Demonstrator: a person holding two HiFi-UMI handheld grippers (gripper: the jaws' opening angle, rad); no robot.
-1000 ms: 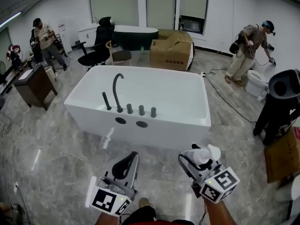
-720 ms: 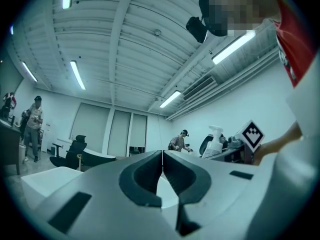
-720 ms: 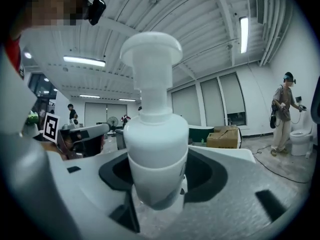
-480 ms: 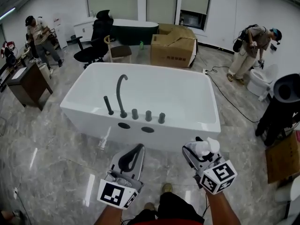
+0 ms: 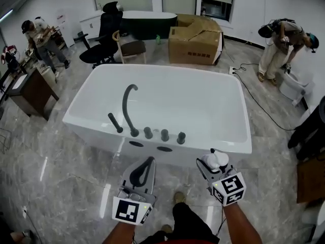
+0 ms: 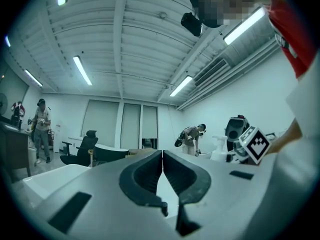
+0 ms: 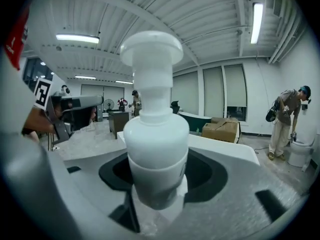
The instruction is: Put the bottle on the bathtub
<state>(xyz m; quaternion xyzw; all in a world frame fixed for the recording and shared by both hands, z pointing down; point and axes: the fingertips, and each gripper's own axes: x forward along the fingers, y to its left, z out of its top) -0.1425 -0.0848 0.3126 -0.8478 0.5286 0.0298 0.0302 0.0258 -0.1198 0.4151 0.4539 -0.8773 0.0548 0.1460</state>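
A white freestanding bathtub (image 5: 213,147) fills the middle of the head view, with a dark curved faucet (image 5: 127,105) and several dark knobs on its near rim. My right gripper (image 5: 210,168) is shut on a white pump bottle (image 5: 217,160), held upright just short of the tub's near rim, to the right of the knobs. In the right gripper view the bottle (image 7: 155,134) stands clamped between the jaws of the right gripper (image 7: 156,184), with the tub's rim (image 7: 222,148) behind it. My left gripper (image 5: 147,161) is shut and holds nothing; its jaws meet (image 6: 162,154).
Grey marble floor surrounds the tub. Behind it stand cardboard boxes (image 5: 195,37), a black office chair (image 5: 104,34) and a dark bathtub (image 5: 147,22). A wooden cabinet (image 5: 28,93) is at left. One person (image 5: 38,34) is at back left; another (image 5: 284,39) bends by a toilet (image 5: 294,88).
The tub has drawn closer and larger in the head view. Both grippers now sit nearer its front rim. The bottle stays clamped in the right gripper.
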